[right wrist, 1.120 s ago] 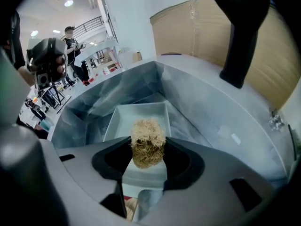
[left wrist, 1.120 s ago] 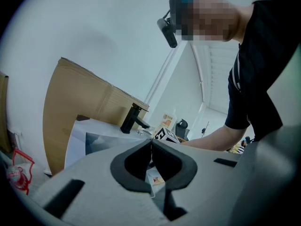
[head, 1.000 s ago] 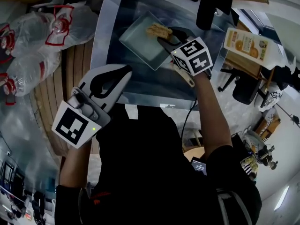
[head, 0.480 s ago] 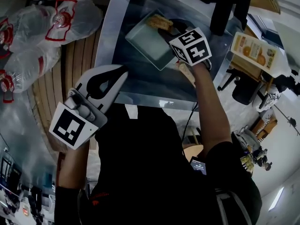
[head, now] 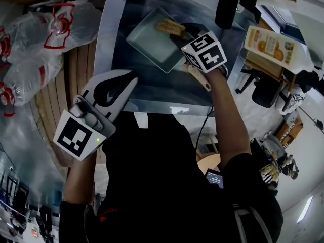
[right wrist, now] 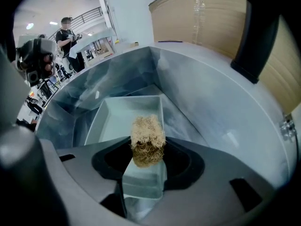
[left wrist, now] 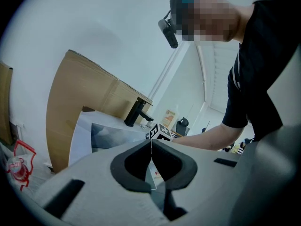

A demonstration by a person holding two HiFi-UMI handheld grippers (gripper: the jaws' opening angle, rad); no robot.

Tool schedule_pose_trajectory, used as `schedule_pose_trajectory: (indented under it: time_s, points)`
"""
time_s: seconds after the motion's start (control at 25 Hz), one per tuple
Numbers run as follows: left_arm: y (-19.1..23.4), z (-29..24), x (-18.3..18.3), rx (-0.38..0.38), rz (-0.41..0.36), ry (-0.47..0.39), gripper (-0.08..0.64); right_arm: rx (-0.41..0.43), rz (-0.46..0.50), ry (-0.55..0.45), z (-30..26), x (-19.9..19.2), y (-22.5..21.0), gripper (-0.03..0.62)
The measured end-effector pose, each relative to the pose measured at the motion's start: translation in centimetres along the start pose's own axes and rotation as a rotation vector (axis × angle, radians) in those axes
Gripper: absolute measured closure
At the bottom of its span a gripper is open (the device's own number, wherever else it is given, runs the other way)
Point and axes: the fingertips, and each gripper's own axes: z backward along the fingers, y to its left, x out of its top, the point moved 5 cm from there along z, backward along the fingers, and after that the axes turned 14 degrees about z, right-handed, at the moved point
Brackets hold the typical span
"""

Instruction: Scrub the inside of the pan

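- Hanging at the lower left of the head view, the left gripper [left wrist: 151,145] has its jaws pressed together with nothing between them, away from the sink.
- The right gripper [right wrist: 148,150] squeezes a tan, scratchy scrubber [right wrist: 147,134] tight.
- The scrubber is over the near end of the pan [right wrist: 120,114], right in front of the jaws.
- The pale, box-shaped pan lies on the floor of the metal sink [right wrist: 202,102].
- A black tap [right wrist: 256,36] stands at the upper right, behind the pan.
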Motion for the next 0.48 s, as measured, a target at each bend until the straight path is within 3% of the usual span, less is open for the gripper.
schedule_pose_trajectory:
  time_s: [0.48]
  points:
    - [-2.7, -3.7, -0.9, -0.05, -0.032, 0.059, 0.537, 0.015, -0.006, 0.062, 2.3, -4.8, 0.6, 0.394]
